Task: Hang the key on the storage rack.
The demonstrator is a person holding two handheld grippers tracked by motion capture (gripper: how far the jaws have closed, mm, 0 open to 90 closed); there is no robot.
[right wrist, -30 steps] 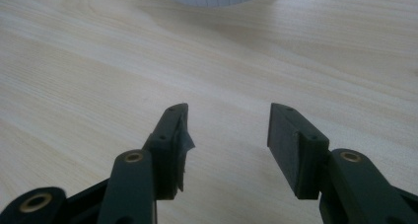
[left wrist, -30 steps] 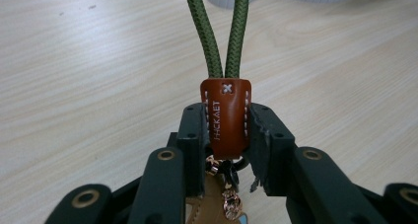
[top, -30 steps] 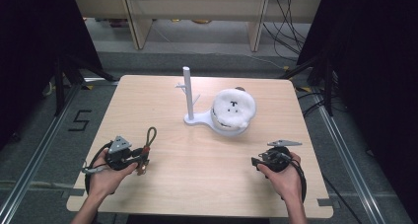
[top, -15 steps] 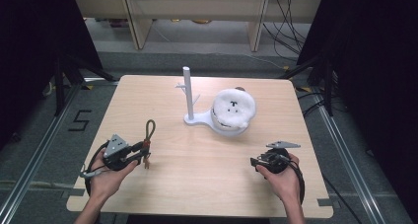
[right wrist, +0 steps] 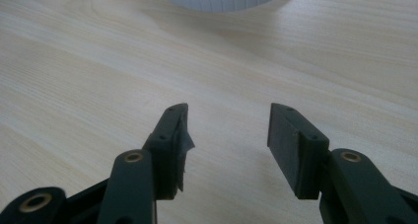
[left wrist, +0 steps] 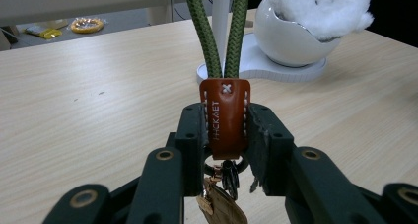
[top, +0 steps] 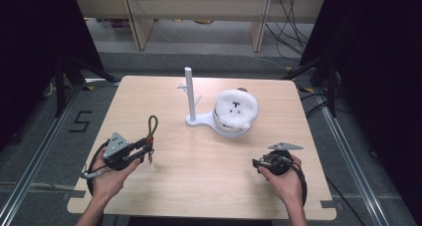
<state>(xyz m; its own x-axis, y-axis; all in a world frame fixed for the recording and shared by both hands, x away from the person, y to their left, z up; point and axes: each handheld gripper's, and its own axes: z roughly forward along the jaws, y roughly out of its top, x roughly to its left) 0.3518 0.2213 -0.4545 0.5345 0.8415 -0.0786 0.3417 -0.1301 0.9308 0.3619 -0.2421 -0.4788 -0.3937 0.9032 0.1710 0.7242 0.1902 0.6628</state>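
The counter (top: 199, 186) is a pale wood-grain top with rounded corners, standing on a grey floor (top: 45, 136) where a black "5" (top: 81, 121) is marked just off its left edge. Metal rails (top: 30, 171) run along the floor on both sides. Beyond the far edge stand light wooden shelf units (top: 199, 7), with black cables (top: 288, 17) trailing down at the right; dark curtains (top: 378, 61) close in both sides of the room.

Near the counter's middle stands a white stand (top: 191, 99), an upright post with small pegs on a flat base. Its base carries a white bowl (top: 231, 126) holding a fluffy white ball (top: 236, 106) with small dark marks.

The left gripper (top: 144, 149) is held in the person's left hand (top: 112, 173) near the counter's left front. Its fingers (left wrist: 190, 140) are clamped on the brown leather tab (left wrist: 225, 115) of a keychain; a green cord loop (top: 152, 122) rises from the tab toward the stand, and a ring with small metal pieces (left wrist: 224, 179) hangs below it.

The right gripper (top: 256, 162), in the right hand (top: 283, 178) at the right front, is well apart from the stand. Its fingers (right wrist: 170, 135) stand wide over bare wood, holding nothing.
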